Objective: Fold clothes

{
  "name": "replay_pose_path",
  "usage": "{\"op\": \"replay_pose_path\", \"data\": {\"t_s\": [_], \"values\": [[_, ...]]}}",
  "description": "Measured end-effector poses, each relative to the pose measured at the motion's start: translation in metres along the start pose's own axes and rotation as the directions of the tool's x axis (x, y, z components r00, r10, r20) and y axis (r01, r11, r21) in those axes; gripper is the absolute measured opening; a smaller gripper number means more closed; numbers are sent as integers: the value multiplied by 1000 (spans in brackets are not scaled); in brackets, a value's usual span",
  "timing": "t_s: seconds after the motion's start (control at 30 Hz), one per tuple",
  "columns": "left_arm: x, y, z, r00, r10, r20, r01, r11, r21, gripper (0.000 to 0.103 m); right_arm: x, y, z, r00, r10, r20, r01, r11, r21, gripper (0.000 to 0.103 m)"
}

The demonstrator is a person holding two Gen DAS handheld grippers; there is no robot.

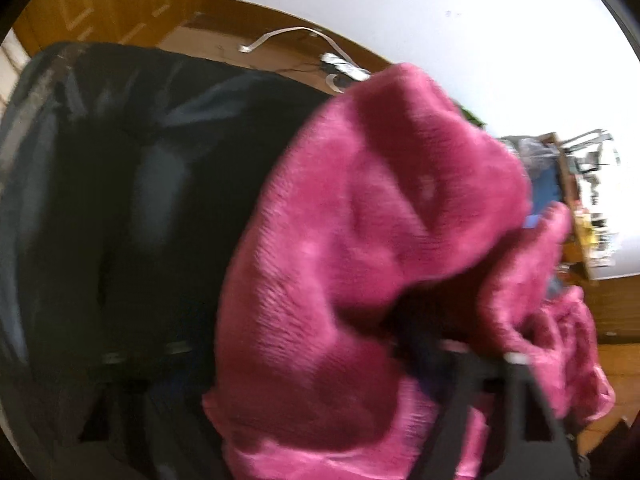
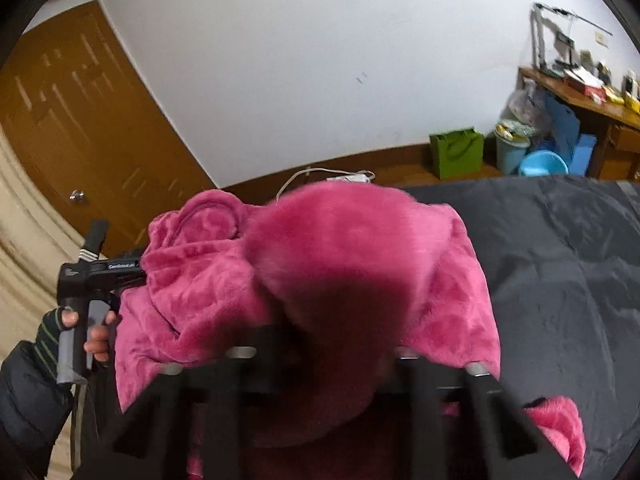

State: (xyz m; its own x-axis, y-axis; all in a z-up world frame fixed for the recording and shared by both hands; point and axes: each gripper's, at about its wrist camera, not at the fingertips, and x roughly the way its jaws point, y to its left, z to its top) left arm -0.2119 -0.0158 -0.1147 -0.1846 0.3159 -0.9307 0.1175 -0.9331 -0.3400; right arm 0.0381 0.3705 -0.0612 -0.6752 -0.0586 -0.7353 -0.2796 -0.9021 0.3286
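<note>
Fleece [image 2: 360, 248], pink and bunched, is bulging up between my right gripper's [image 2: 320, 360] jaws, which are clenching on it. My left gripper [image 1: 440, 344] is sitting buried in its folds; I cannot tell its grip. Everything is lying on a dark bedsheet [image 2: 560, 264]. My left hand [image 2: 96, 336] is squeezing its handle.

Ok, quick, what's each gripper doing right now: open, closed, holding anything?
Left gripper: fingers buried in the pink fleece; whether it is open or closed cannot be told.
Right gripper: looks closed on a bunch of the pink fleece.
</note>
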Motion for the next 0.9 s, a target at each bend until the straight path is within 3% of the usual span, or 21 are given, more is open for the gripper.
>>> {"op": "replay_pose_path", "data": {"t_s": [0.23,0.57,0.77,0.83,0.87,0.9], "values": [[-26,-10,-16,997,-57,46,56,998,36,30,-29,-1,-4,997,-32,76,30,999,24,17],[-84,-15,-51,976,-197,98,184,975,127,25,-119,15,-14,951,-157,266,159,987,14,8],[-110,0,-71,960,-254,119,237,961,141,24,-138,6,-17,958,-116,263,106,993,54,9],[-119,6,-79,955,-268,129,251,959,133,24,-139,3,-17,959,-115,259,104,993,56,12],[-122,7,-83,954,-269,132,252,959,130,24,-138,2,-16,960,-120,253,109,992,56,23],[-125,10,-86,954,-266,135,250,960,130,24,-135,1,-14,963,-118,244,108,993,53,47]]}}
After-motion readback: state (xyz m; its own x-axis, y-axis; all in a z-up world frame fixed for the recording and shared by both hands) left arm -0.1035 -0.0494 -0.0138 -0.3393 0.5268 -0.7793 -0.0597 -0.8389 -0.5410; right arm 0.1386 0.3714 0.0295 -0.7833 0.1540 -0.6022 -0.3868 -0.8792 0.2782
